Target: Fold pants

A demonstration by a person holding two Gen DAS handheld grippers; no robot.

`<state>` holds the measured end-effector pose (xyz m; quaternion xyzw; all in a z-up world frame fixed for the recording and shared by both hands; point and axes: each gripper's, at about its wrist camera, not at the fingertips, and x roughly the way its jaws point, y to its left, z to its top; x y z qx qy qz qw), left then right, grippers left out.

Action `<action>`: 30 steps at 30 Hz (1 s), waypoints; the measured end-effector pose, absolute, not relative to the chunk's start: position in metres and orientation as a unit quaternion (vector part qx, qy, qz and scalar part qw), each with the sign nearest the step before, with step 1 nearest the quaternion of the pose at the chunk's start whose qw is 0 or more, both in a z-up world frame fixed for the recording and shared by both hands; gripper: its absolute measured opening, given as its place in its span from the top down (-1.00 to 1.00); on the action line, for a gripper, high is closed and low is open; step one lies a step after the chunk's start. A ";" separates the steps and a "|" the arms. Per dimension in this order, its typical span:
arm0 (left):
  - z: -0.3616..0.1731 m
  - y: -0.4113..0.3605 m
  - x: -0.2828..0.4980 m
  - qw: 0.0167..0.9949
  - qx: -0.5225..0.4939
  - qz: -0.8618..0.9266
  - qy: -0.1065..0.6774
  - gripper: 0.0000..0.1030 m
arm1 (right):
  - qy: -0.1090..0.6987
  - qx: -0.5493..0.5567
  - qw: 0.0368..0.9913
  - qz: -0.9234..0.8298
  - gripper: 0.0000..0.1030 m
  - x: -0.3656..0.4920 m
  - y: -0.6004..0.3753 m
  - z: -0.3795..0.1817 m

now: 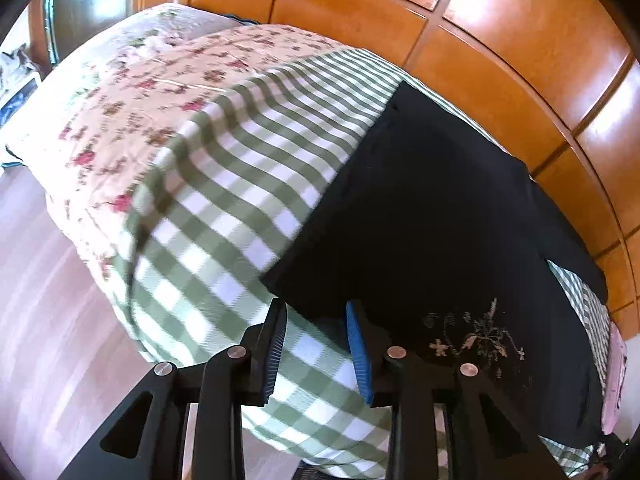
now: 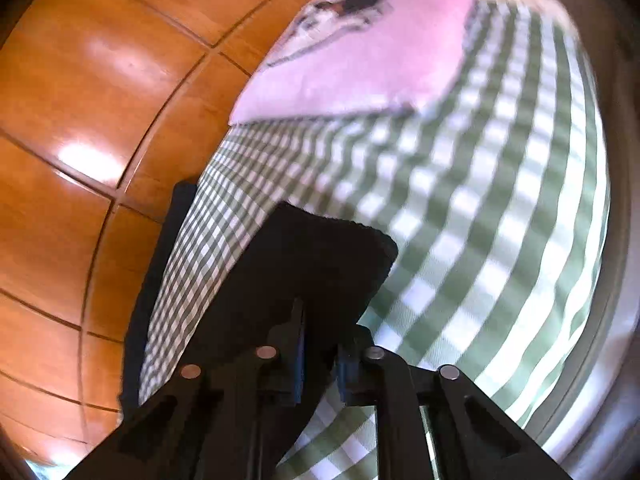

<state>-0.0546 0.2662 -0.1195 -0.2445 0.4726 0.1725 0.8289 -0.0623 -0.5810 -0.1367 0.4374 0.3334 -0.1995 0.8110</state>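
Pants, black, lie flat on a bed under a green-and-white checked blanket. In the left wrist view they stretch ahead and to the right of the left gripper, whose jaws stand spread with only checked cloth showing between the blue pads; the near edge of the pants crosses just past the fingertips, and nothing is pinched. Only this view shows the pale flower print on the dark cloth beside the right finger, the flowered quilt further left of the gripper, and the pinkish floor below the bed edge. Wooden panels rise behind the bed.

The right wrist view gives what the other hides: the right gripper with its jaws nearly together on a fold of the pants, the black cloth rising ahead of the fingers. It is blurred, so the pinch itself looks likely rather than certain. Ahead and above lies a pink pillow with a dark picture on it, and the wooden panels fill the left.
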 end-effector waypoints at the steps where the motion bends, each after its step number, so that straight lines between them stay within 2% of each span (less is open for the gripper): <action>1: -0.116 0.268 -0.058 0.830 -0.239 0.182 0.470 0.39 | 0.329 0.410 0.827 -0.200 0.77 -0.061 -0.575 -0.126; 3: -0.106 0.270 -0.064 0.837 -0.222 0.206 0.455 0.39 | 0.332 0.360 0.846 -0.213 0.77 -0.058 -0.566 -0.113; 5: -0.094 0.273 -0.072 0.846 -0.209 0.224 0.436 0.39 | 0.371 0.305 0.842 -0.246 0.77 -0.051 -0.564 -0.118; 7: -0.082 0.272 -0.073 0.856 -0.209 0.222 0.418 0.39 | 0.413 0.292 0.822 -0.263 0.76 -0.045 -0.566 -0.137; 9: -0.074 0.267 -0.070 0.867 -0.210 0.198 0.407 0.39 | 0.407 0.300 0.820 -0.267 0.71 -0.051 -0.567 -0.143; 12: -0.074 0.243 -0.050 0.880 -0.188 0.159 0.405 0.39 | 0.409 0.301 0.813 -0.286 0.19 -0.056 -0.570 -0.135; 13: -0.076 0.232 -0.041 0.884 -0.180 0.144 0.406 0.39 | 0.414 0.295 0.808 -0.299 0.09 -0.058 -0.569 -0.132; 17: -0.086 0.195 -0.025 0.892 -0.149 0.091 0.416 0.39 | 0.389 0.264 0.820 -0.328 0.04 -0.061 -0.559 -0.101; 22: -0.100 0.168 -0.013 0.890 -0.125 0.061 0.435 0.39 | 0.397 0.222 0.865 -0.213 -0.02 -0.032 -0.494 -0.076; 27: -0.135 0.175 -0.011 0.870 -0.120 0.087 0.471 0.39 | 0.421 0.194 0.884 -0.060 -0.01 0.016 -0.401 -0.085; 30: -0.139 0.185 -0.018 0.879 -0.139 0.078 0.450 0.44 | 0.453 0.176 0.874 0.012 -0.01 0.041 -0.347 -0.105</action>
